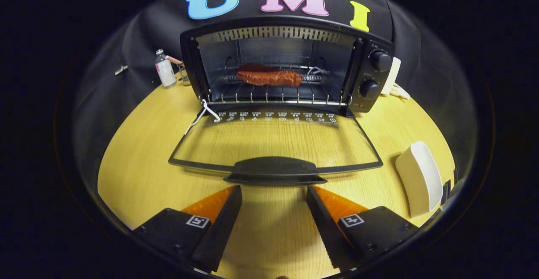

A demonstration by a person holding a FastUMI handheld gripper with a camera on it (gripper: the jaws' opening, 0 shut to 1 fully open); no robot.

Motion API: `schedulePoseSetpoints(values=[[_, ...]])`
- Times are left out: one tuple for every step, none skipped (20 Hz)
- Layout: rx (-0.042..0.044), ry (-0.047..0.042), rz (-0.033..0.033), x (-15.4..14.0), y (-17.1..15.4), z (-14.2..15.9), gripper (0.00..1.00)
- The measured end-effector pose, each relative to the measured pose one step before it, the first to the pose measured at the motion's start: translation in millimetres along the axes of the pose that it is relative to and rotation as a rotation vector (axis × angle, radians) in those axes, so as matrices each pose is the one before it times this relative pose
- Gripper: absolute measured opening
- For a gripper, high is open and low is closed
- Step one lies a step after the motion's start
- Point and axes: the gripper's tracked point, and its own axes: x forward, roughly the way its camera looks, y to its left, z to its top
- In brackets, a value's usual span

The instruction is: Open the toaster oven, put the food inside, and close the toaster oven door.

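toaster oven (286, 66) door (273, 144) down, food (269, 76) on rack; gripper (273, 192) open, empty, just before door handle (274, 170).

Wedge-shaped fingers (229, 215) spread apart — square coded markers, small screws behind.

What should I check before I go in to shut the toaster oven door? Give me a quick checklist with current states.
1. Food on the rack inside the toaster oven: ok.
2. Nothing hanging out over the hinge: ok for the food; the white cord at the door's left hinge corner, cannot tell if it will catch.
3. Door fully down, flat over the table: ok.
4. Door handle just ahead of the fingertips, unobstructed: ok.
5. Gripper open and empty, fingers spread about as wide as the handle: ok.
6. White dish clear of the door's swing: ok, it sits off to the side.
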Motion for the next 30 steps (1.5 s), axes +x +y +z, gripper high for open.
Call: schedulePoseSetpoints(values=[[0.01686, 0.01788, 0.00087, 0.13, 1.11, -1.59, 0.96], [0.01627, 0.0051, 0.00113, -1.15, -0.38, 2.7, 0.96], [0.0008, 0.0083, -0.00008, -1.21, 0.37, 0.46, 0.96], [-0.00908, -0.00271, -0.00145, -2.27, -0.79, 1.99, 0.96], [-0.00331, -0.00512, -0.00244, -3.56, 0.13, 2.63, 0.96], [0.0009, -0.00912, -0.00169, -4.43, 0.15, 2.41, 0.96], [0.00214, -0.00678, -0.00135, -4.98, 0.25, 3.27, 0.96], [0.00016, -0.00427, -0.00037, -4.88, -0.14, 1.66, 0.96], [-0.00078, -0.00757, 0.00059, -4.72, -0.08, 3.75, 0.96], [-0.0015, -0.00869, 0.00178, -3.84, 0.0, 3.75, 0.96], [-0.00104, -0.01076, 0.00172, -3.76, 0.11, 3.62, 0.96], [-0.00232, -0.01281, 0.00162, -3.94, 0.0, 4.76, 0.96], [-0.00376, -0.01482, 0.00157, -3.93, 0.4, 5.55, 0.96], [-0.00553, -0.01669, 0.00094, -3.05, -0.21, 4.8, 0.96], [-0.00664, -0.01797, 0.00142, -2.65, -0.31, 6.55, 0.96], [-0.00839, -0.02067, 0.00138, -4.79, 0.29, 7.62, 0.96], [-0.0111, -0.02176, 0.00081, -2.47, 0.34, 8.55, 0.96], [-0.01349, -0.01927, 0.00033, -2.34, -0.08, 7.02, 0.96], [-0.01206, -0.01767, -0.001, -1.13, -0.5, 8.18, 0.96], [-0.01362, -0.0178, 0.00018, -0.5, -0.18, 7.41, 0.96], [-0.00886, -0.01631, 0.00173, 0.75, -0.14, 8.54, 0.96], [-0.0036, -0.01526, 0.00084, -0.69, -0.92, 8.8, 0.96], [0.00604, -0.00236, 0.00452, 2.04, -0.97, 6.96, 0.97], [0.01069, -0.00171, -0.0001, 3.49, -2.35, 6.53, 0.98], [0.00923, -0.00758, -0.00665, 3.06, -2.86, 6.05, 0.98], [0.00462, -0.00898, -0.00631, 6.31, -2.55, 3.68, 0.98], [0.00136, -0.00322, 0.00033, 2.79, -1.3, 2.53, 0.98], [0.00499, 0.00336, 0.01592, 1.49, 3.86, 3.68, 0.98], [-0.00601, 0.00156, 0.00145, 3.74, 0.03, 0.5, 0.98], [-0.01601, -0.00496, 0.00029, -3.43, -4.62, 2.41, 0.99]])
